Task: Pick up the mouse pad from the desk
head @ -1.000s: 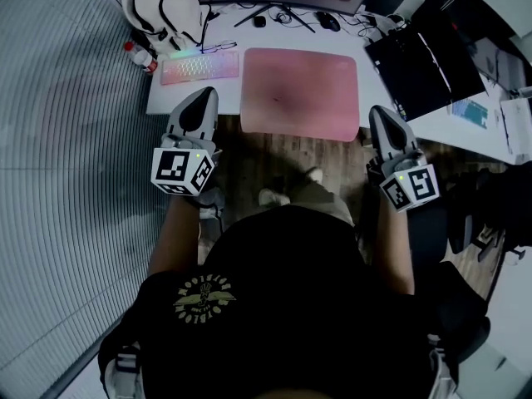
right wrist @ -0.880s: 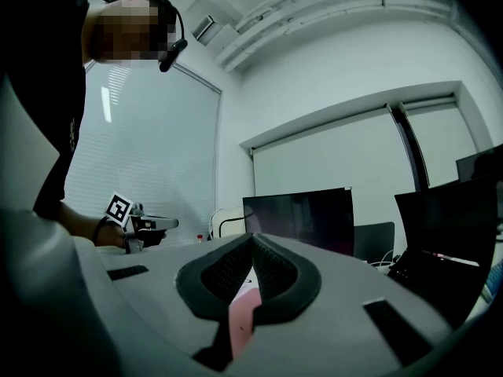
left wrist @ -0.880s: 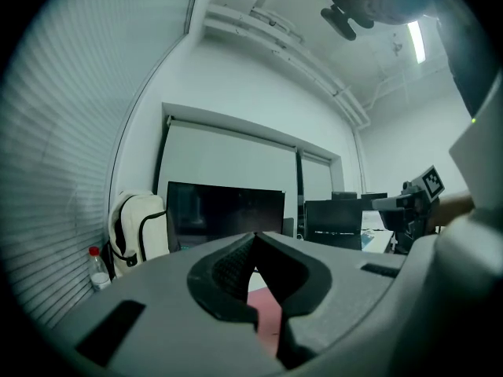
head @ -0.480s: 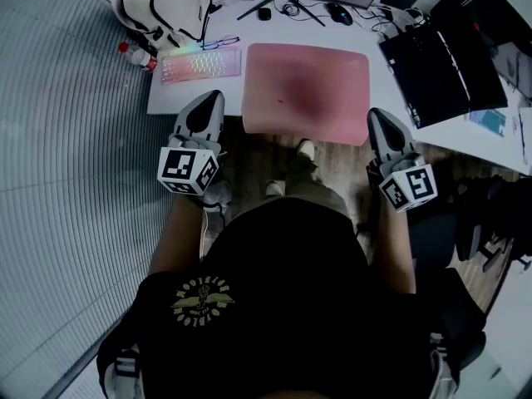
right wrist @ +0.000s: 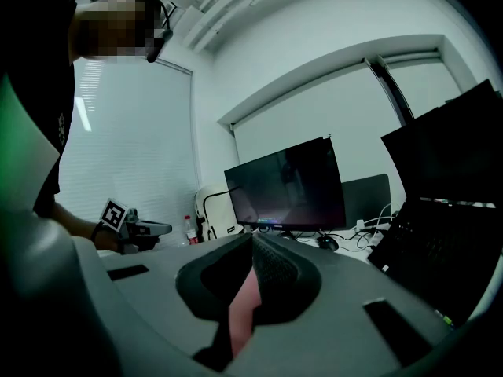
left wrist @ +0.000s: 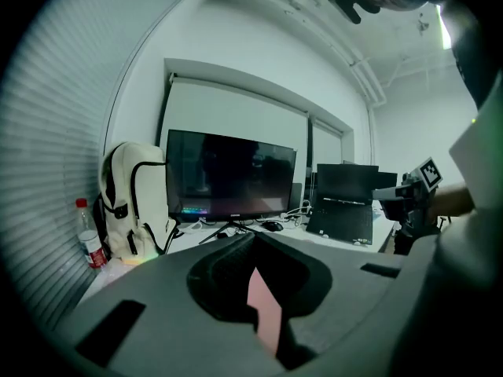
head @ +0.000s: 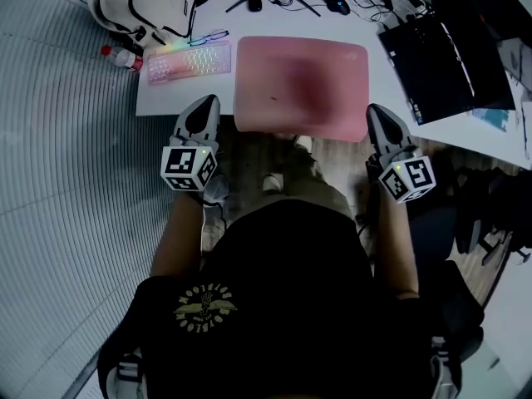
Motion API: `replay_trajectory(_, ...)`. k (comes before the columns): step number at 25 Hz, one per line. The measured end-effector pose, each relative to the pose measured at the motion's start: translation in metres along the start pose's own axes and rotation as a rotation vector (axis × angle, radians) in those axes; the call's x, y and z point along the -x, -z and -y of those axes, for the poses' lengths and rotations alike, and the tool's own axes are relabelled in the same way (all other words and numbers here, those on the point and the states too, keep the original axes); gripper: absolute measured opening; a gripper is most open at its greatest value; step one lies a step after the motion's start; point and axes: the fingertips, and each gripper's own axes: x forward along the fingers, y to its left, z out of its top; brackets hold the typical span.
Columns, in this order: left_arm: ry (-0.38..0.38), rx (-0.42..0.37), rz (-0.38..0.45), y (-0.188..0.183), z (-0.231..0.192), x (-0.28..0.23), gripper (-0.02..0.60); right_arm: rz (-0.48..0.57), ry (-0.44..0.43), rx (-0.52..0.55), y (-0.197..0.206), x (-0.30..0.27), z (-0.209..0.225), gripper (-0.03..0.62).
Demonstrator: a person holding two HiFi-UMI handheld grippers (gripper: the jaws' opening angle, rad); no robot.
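A pink mouse pad [head: 299, 86] lies flat on the white desk [head: 166, 98], its near edge overhanging the desk's front. My left gripper [head: 205, 106] is shut and empty, just off the pad's near left corner at the desk edge. My right gripper [head: 376, 113], also shut and empty, sits off the near right corner. In the left gripper view the shut jaws [left wrist: 253, 238] show a strip of the pink pad [left wrist: 263, 305] through the gap behind them. The right gripper view shows shut jaws [right wrist: 253, 242] and pink pad [right wrist: 242, 312] likewise.
A lit keyboard [head: 189, 62] and glasses [head: 208, 37] lie left of the pad. A white backpack [head: 137, 2] and bottle [head: 119, 56] stand at the far left. A monitor [left wrist: 228, 175], mouse [head: 336, 4] and cables sit behind. A black laptop [head: 440, 56] is at the right.
Both grippers have sunk and come closer to the desk's front edge, one on each side of the pad. Their jaws have stayed shut.
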Motion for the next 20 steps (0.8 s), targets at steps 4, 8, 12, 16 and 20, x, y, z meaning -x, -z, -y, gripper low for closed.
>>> replay_trajectory(4, -0.005, 0.029, -0.058, 0.033, -0.005, -0.011, 0.006, -0.040, 0.019, -0.031, 0.025, -0.006, 0.015, 0.000)
replay_trajectory(8, 0.004, 0.055, -0.119, 0.065, -0.004, -0.023, 0.006, -0.102, 0.027, -0.044, 0.056, -0.011, 0.027, 0.000)
replay_trajectory(12, 0.002, 0.101, -0.192, 0.108, -0.005, -0.031, 0.006, -0.174, 0.047, -0.071, 0.094, -0.008, 0.041, 0.000)
replay_trajectory(16, -0.007, 0.132, -0.286, 0.150, -0.009, -0.034, 0.006, -0.229, 0.073, -0.099, 0.126, -0.001, 0.057, 0.002)
replay_trajectory(20, 0.003, 0.116, -0.362, 0.186, -0.005, -0.036, 0.006, -0.290, 0.110, -0.120, 0.159, 0.011, 0.077, 0.002)
